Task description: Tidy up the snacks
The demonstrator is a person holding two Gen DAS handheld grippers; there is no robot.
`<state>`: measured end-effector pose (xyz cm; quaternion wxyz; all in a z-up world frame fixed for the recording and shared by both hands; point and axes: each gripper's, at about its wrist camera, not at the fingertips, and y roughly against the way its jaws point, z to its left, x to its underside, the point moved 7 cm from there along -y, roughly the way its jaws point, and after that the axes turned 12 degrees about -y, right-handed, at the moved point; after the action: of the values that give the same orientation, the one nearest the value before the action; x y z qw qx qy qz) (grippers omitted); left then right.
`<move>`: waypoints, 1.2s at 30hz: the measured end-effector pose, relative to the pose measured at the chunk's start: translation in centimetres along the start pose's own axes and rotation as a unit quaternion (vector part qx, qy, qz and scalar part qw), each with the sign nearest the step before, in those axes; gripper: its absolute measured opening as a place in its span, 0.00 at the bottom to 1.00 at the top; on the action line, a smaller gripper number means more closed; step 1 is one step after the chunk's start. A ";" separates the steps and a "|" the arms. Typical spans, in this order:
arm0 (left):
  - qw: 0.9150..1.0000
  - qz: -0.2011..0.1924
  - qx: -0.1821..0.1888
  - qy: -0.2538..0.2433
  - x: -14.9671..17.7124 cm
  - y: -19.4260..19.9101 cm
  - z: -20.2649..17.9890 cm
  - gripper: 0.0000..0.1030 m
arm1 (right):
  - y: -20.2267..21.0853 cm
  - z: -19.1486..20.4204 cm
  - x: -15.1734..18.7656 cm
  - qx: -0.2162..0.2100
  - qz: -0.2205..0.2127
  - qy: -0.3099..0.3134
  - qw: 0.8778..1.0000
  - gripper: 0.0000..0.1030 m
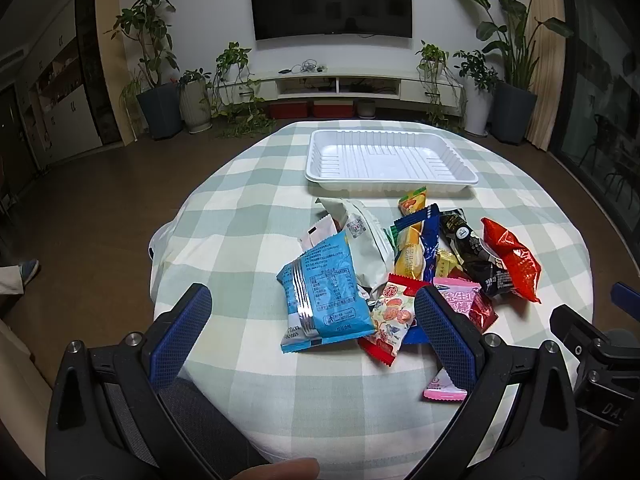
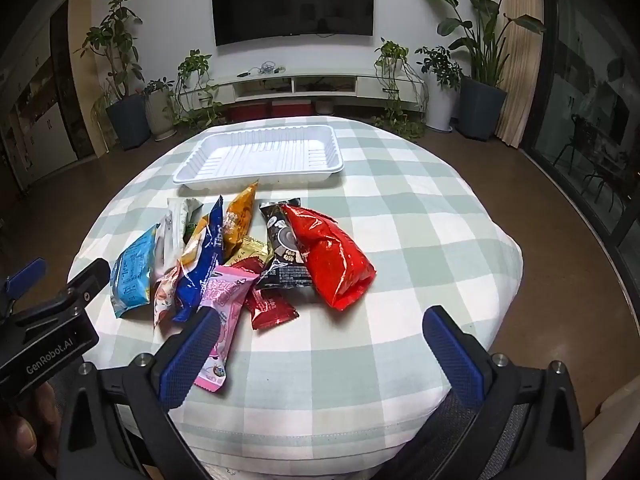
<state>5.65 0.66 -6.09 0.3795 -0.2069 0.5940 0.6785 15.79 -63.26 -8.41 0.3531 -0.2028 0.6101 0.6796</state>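
Left gripper (image 1: 316,322): jaws wide, nothing gripped; blue packet (image 1: 322,294) lies between the fingers, long axis up-frame.
Right gripper (image 2: 320,344): jaws wide, empty; pink packet (image 2: 224,320) by its left finger.
Snacks: heaped mid-frame; red bag (image 2: 332,256) at the right end.
Tray (image 1: 390,188): empty, upper centre, beyond the heap.
Nearer arm: left for blue, probably.

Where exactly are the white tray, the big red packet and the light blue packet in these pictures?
white tray (image 1: 320,162): left wrist view, on its left wall.
big red packet (image 2: 332,256): right wrist view, on the middle of its glossy face.
light blue packet (image 1: 324,292): left wrist view, on the printed back beside the silver seam.
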 end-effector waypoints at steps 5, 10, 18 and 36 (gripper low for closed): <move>1.000 0.002 -0.001 -0.001 -0.1 0.0 -0.2 1.00 | -0.3 0.3 0.3 0.005 0.003 0.000 1.000 1.00; 1.000 0.003 0.001 -0.002 -0.1 0.0 -0.2 1.00 | -0.3 0.3 0.3 0.005 0.004 0.001 1.000 1.00; 1.000 0.003 0.001 -0.002 0.0 -0.1 -0.3 1.00 | -0.4 0.2 0.5 0.006 0.006 0.001 1.000 1.00; 1.000 0.004 0.002 -0.001 0.2 -0.3 -0.4 1.00 | -0.6 0.2 0.8 0.009 0.008 0.003 1.000 1.00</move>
<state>5.64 0.29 -6.52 0.3781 -0.2028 0.5958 0.6789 15.72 -62.92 -9.38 0.3479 -0.1969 0.6187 0.6763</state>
